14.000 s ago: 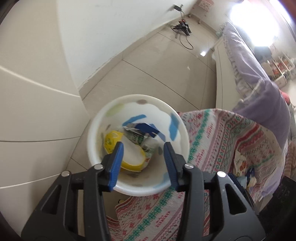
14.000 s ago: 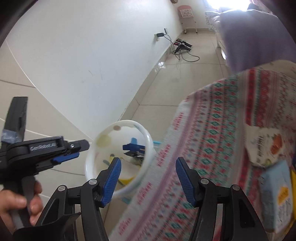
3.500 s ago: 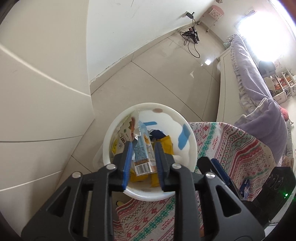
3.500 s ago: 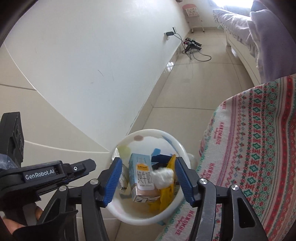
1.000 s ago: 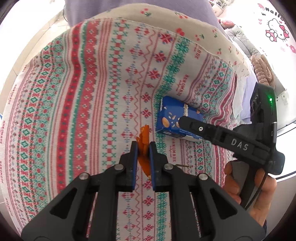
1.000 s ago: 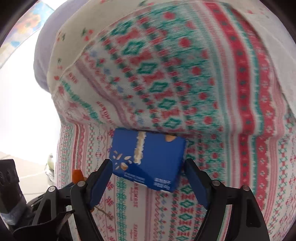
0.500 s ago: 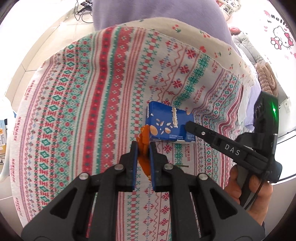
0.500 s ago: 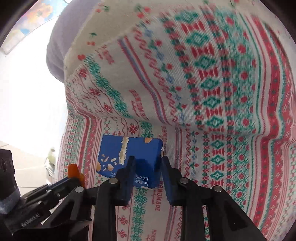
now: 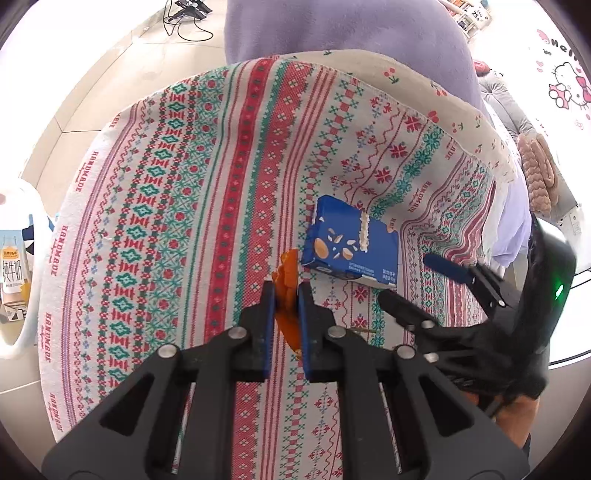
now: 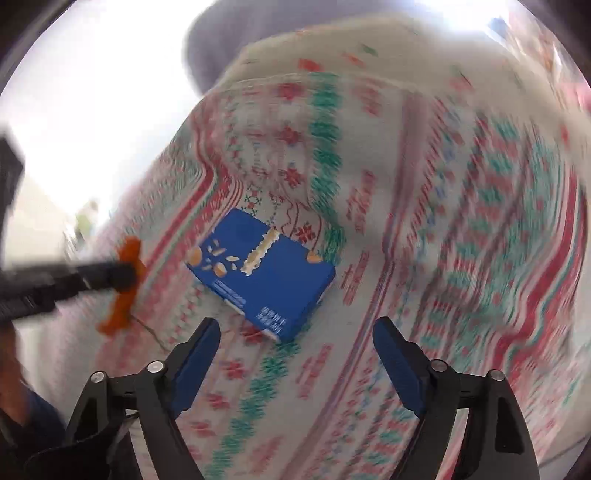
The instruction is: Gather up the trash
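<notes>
A: What is your left gripper (image 9: 286, 295) doing?

B: I have its 2 blue pads pressed together on a crinkled orange scrap (image 9: 288, 275). The scrap sticks out past the tips and also hangs back between the fingers, lifted off the patterned cloth (image 9: 177, 206).

A: And my view of your right gripper (image 10: 295, 334)?

B: Its jaws are opening, spread wide, with nothing pinched. The pads touch nothing; the blue box (image 10: 262, 269) lies just ahead of the tips, flat on the cloth, and its near corner sits in line with the gap between the 2 fingers.

A: Where is that box from the left side?

B: Just beyond my left tips and a little to their right, near the scrap's top end but apart from it. It is the blue box (image 9: 351, 243) with white and tan shapes printed on its top. The right gripper's fingers (image 9: 447, 267) reach in from the right, close to the box's right end.

A: Anything farther out?

B: Past the box the cloth rises in a fold, with a cherry-print edge and a lilac blanket (image 9: 332, 29) behind it. Far to my left, off the cloth's edge, stands a white bin (image 9: 26, 332) with a milk carton (image 9: 13, 266) in it. The right wrist view is blurred, so its far details I cannot tell.
</notes>
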A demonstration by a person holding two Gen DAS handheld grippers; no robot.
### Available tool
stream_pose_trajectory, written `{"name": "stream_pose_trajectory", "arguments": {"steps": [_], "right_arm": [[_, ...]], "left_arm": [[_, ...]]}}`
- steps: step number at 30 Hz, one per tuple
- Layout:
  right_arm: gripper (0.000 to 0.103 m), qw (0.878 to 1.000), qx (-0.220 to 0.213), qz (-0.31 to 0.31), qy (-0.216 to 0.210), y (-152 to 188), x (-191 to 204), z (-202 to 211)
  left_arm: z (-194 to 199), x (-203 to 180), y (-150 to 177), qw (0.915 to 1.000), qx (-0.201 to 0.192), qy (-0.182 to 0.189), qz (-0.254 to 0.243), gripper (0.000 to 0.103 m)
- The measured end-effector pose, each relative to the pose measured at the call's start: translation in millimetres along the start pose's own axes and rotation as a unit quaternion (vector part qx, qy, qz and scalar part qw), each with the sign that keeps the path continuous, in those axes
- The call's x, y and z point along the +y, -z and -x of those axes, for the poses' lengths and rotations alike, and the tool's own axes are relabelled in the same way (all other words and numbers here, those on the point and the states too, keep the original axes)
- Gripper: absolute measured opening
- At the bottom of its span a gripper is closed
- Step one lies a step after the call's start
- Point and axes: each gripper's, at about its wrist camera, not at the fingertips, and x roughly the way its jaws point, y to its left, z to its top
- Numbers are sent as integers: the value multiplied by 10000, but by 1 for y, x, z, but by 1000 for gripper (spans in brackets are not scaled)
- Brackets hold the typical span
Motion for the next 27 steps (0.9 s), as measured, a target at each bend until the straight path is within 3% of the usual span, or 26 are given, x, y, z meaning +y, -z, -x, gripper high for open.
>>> {"name": "stream_pose_trajectory", "arguments": {"steps": [3, 8, 12, 15, 20, 27], "right_arm": [[86, 9968, -123, 711, 346, 0, 16, -6], [86, 9876, -171, 1488, 468, -3, 28, -28], [86, 9887, -212, 1470, 179, -13, 31, -36], [72, 9892, -297, 1428, -121, -19, 27, -35], [70, 9862, -207, 1632, -161, -17, 39, -25], [70, 9919, -385, 1158, -346, -18, 22, 1]], "left_arm": [[4, 2, 0, 10000, 0, -4, 11, 13], [8, 3, -1, 9999, -30, -24, 111, 13], [7, 4, -4, 9999, -22, -30, 157, 13], [7, 10, -6, 9998, -10, -36, 188, 13], [12, 21, -12, 9995, -26, -10, 322, 13], [24, 31, -16, 9990, -145, -43, 410, 13]]}}
